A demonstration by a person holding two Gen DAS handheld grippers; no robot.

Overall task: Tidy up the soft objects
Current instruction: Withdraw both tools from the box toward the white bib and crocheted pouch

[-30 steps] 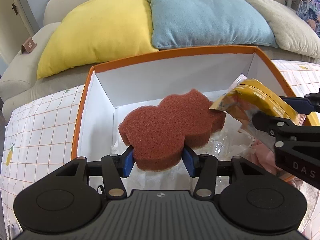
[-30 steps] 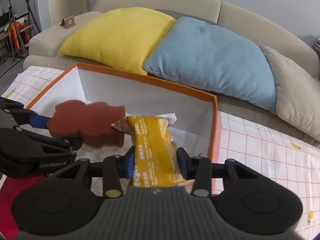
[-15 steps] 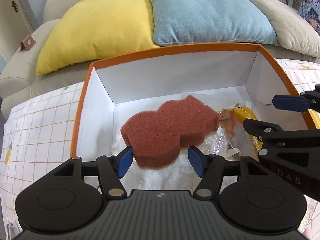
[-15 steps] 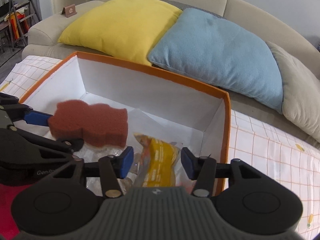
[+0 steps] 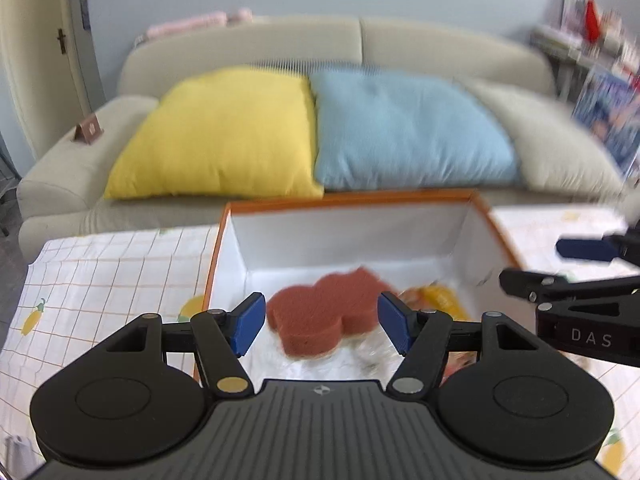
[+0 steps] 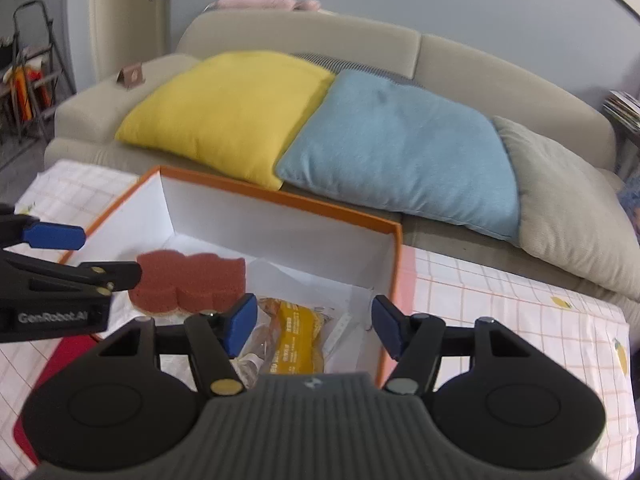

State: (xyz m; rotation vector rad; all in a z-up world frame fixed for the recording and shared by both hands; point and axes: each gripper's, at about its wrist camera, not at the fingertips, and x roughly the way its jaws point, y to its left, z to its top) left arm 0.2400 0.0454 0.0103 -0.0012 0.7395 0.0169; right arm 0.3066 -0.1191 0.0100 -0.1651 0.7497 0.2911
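Both tools hang over the orange box [image 6: 394, 280] with nothing between their blue pads. Left tool [image 5: 320, 326] is spread wide, and its jaws have just been opening; the red-brown sponge [image 5: 326, 320] lies loose on the box floor at frame centre. Right tool [image 6: 314, 328] is also spread, jaws just opening, above the yellow snack packet [image 6: 296, 340] lying on crinkled clear plastic beside the sponge. Behind the box, across the upper frame, a beige sofa [image 6: 480, 64] carries a yellow cushion [image 6: 228, 108] and a blue cushion [image 6: 400, 148]. A checked cloth [image 5: 100, 272] covers the desk. Readable writing: "DAS" on the right tool's side, "GenRobot.AI" on the left's; the packet's print is too small to read.
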